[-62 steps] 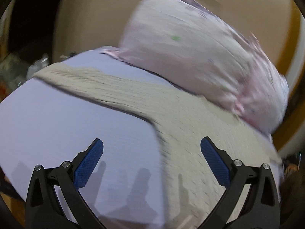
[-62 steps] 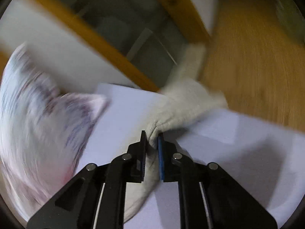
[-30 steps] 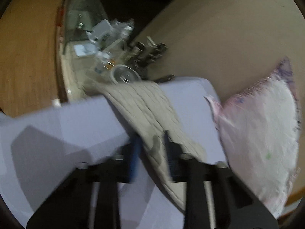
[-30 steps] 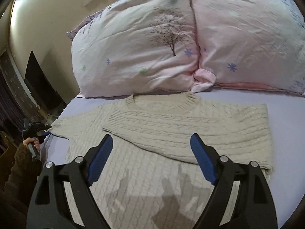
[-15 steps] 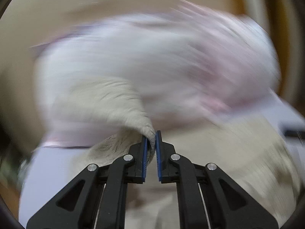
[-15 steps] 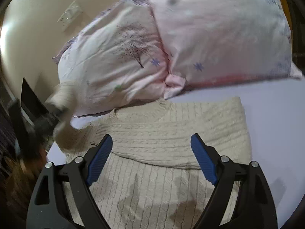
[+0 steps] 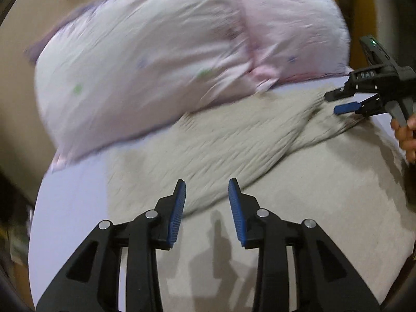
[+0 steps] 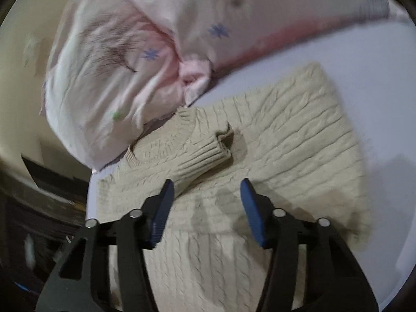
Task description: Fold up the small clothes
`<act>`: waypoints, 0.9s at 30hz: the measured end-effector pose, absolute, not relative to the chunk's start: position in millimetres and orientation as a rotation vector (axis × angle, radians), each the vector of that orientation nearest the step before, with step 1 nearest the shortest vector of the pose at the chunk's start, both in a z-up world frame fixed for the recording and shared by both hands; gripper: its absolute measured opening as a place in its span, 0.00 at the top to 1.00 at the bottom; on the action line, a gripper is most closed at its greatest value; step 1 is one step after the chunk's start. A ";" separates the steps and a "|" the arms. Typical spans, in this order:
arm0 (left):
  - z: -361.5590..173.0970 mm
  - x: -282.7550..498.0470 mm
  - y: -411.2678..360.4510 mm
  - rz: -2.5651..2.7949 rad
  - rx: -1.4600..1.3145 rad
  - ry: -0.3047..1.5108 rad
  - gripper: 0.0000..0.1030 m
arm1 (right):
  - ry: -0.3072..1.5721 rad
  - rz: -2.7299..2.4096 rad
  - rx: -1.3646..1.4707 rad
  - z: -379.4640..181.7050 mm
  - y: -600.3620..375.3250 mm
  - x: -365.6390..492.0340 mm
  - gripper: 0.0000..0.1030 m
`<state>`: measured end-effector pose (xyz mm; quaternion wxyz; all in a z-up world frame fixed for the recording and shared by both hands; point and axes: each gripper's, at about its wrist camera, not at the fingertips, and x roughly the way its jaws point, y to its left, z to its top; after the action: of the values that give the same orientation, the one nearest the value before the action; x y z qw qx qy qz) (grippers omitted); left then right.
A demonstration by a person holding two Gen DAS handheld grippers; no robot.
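Observation:
A cream cable-knit sweater [image 8: 299,140] lies flat on the lilac bed sheet [image 8: 377,91], both sleeves folded across its chest. The left sleeve's ribbed cuff [image 8: 223,143] lies near the collar. My left gripper [image 7: 207,208] is open and empty, just above the sweater [image 7: 234,143] over the folded sleeve. My right gripper [image 8: 205,208] is open and empty above the sweater's middle. It also shows in the left wrist view [image 7: 345,104], held by a hand at the sweater's right side.
Two pink patterned pillows [image 8: 117,59] [image 8: 273,13] lie against the wall just behind the sweater's collar. The bed's left edge [image 8: 89,187] drops to dark floor clutter. A wooden frame [image 7: 364,5] stands at the right.
My left gripper carried the left sleeve across the sweater, let it go and opened. My right gripper stayed open and moved lower and closer over the sweater.

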<state>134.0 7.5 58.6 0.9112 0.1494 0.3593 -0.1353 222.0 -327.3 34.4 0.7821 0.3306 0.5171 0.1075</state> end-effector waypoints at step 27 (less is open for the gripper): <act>28.3 107.6 60.3 -0.363 0.034 0.890 0.45 | 1.140 0.120 0.521 27.8 -283.4 284.0 0.53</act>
<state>107.6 60.3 28.3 0.8866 0.0162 0.4281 -0.1744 284.0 -283.4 27.8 0.8083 0.2437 0.5331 0.0559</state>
